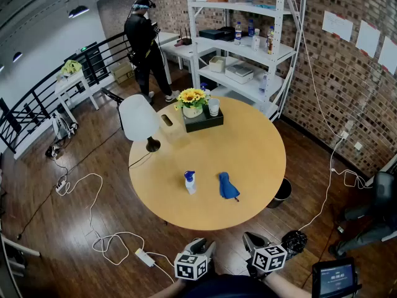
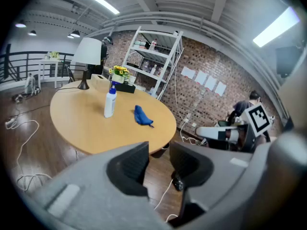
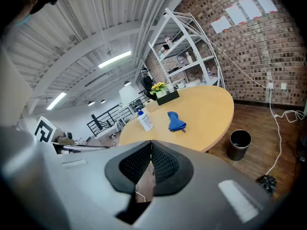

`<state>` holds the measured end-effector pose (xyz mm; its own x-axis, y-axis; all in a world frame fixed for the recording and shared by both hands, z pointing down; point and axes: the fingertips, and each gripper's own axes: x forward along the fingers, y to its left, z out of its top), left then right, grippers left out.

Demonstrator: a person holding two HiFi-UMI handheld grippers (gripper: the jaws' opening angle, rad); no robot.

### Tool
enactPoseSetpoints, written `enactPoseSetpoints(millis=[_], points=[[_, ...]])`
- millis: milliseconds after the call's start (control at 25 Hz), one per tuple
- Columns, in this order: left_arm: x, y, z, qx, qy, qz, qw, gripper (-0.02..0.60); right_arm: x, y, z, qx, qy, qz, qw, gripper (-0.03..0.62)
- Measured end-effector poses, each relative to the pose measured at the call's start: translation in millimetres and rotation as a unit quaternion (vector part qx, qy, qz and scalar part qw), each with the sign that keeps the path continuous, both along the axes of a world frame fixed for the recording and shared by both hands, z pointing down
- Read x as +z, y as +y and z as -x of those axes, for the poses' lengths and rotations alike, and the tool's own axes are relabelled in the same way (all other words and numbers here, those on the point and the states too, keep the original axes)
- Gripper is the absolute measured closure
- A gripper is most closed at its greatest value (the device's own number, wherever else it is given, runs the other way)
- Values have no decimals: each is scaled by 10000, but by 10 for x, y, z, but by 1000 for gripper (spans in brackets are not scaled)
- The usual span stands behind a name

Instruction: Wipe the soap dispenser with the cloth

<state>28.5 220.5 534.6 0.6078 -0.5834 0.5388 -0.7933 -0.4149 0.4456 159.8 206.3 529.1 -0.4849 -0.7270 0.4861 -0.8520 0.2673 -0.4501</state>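
Blue cloth (image 1: 227, 186) just right of dispenser (image 1: 190, 182), long axis toward right gripper (image 1: 250, 239), nearer, closed empty; left gripper (image 1: 206, 248) barely parted, empty.

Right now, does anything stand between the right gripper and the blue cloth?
Nothing visible does: the crumpled blue cloth lies on the round wooden table; the white soap dispenser stands apart, to its left.
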Motion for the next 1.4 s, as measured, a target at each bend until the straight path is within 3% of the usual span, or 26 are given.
enactPoseSetpoints(millis=[240,400,560,720,800,1000,1200,1400], points=[[-100,-1067,359,445,20,-464,9979,445,-15,-996,279,370,370,-21,9986,583],[-143,-1477,594,500,175,-340,9980,445,70,-1421,341,494,775,128,9957,582],[-67,-1731,810,217,167,-284,9992,445,302,-1740,319,278,1192,337,9919,529],[-118,-1818,767,-45,-12,-380,9993,445,676,-1993,176,-141,1493,651,9865,480],[-206,-1882,876,-149,-46,-467,9988,445,860,-2134,306,-324,1529,866,9839,471],[-344,-2025,1209,-661,-72,-534,9964,445,1174,-2586,593,-488,1633,1166,9784,378],[-455,-2016,1256,-947,-269,-472,9940,445,1493,-2805,483,-336,1435,1558,9767,341],[-423,-1942,1426,-1248,-375,-395,9907,445,1664,-2856,470,-457,1883,1512,9693,368]])
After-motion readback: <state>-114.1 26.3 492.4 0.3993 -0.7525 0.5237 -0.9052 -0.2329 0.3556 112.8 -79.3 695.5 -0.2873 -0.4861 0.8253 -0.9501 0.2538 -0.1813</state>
